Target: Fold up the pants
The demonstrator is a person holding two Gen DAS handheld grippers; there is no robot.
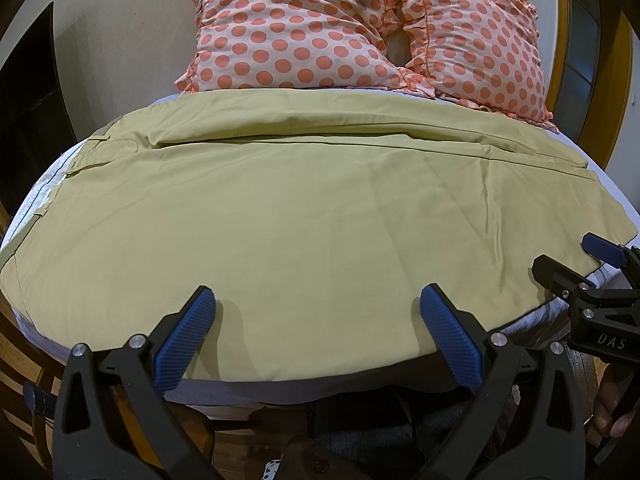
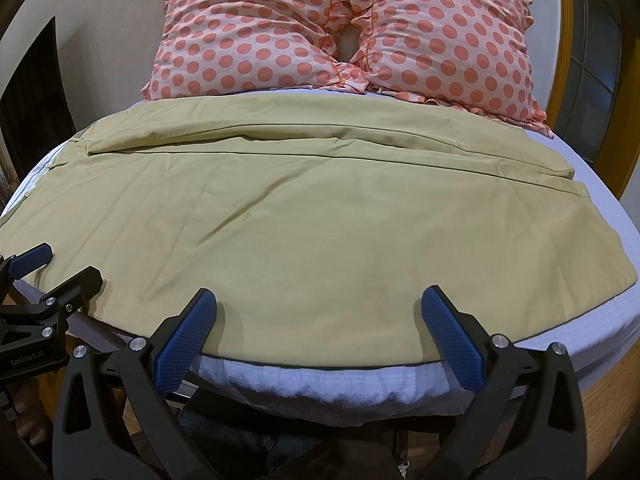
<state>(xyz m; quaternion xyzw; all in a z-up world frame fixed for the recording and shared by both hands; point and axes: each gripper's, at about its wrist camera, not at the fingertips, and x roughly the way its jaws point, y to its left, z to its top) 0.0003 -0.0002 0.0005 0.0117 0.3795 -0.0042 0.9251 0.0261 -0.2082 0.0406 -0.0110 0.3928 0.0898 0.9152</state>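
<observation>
Khaki pants [image 1: 304, 208] lie flat across the bed, waistband at the left, leg hems at the right, one leg folded over the other; they also show in the right wrist view [image 2: 320, 216]. My left gripper [image 1: 318, 300] is open and empty, hovering over the pants' near edge. My right gripper [image 2: 320, 300] is open and empty, over the near edge further right. The right gripper also shows at the right of the left wrist view [image 1: 568, 258], and the left gripper at the left of the right wrist view [image 2: 66, 262].
Two pink pillows with orange dots [image 1: 360, 28] lie at the far end of the bed [image 2: 600, 320]. A wooden-framed window [image 2: 592, 60] is at the far right. My legs are below the bed's near edge.
</observation>
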